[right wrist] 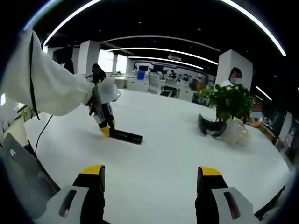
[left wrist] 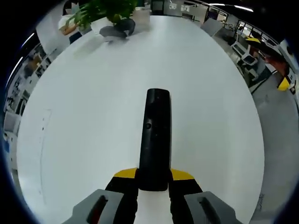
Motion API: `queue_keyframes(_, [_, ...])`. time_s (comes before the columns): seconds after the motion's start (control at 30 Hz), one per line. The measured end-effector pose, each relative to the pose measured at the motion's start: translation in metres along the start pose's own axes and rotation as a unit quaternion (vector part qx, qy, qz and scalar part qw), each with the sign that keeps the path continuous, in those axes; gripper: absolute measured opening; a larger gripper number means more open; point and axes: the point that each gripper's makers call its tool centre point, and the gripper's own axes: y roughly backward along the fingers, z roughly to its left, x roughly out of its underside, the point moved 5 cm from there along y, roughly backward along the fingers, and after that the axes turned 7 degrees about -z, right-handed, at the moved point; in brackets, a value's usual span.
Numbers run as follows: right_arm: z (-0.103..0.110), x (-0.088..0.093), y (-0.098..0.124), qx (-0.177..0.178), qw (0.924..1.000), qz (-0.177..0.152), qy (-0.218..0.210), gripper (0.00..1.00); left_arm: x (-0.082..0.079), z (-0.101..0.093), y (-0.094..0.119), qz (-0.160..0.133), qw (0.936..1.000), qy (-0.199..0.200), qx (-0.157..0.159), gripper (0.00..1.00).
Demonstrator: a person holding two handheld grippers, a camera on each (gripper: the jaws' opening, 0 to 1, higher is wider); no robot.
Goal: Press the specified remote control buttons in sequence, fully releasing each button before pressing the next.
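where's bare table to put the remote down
Bare white table lies on both sides of the remote held by the left gripper. It is crowded only at the far edge, around the potted plant.

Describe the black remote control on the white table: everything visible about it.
The long, slim black remote control looks like matte plastic, with a rounded far end and one small round button visible midway along its top face. It lies flat on the white table, its near end clamped between the yellow-tipped black fingers of the left gripper. In the right gripper view it appears as a dark bar on the table, held at one end by that gripper. No labels are legible.
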Motion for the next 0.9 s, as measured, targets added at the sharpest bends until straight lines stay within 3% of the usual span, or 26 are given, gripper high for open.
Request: queue_keyframes(0.9, [0.0, 0.0, 0.0, -0.002, 1.0, 0.0, 0.001, 0.77, -0.004, 0.045, 0.003, 0.028, 0.9996, 0.005, 0.001, 0.24])
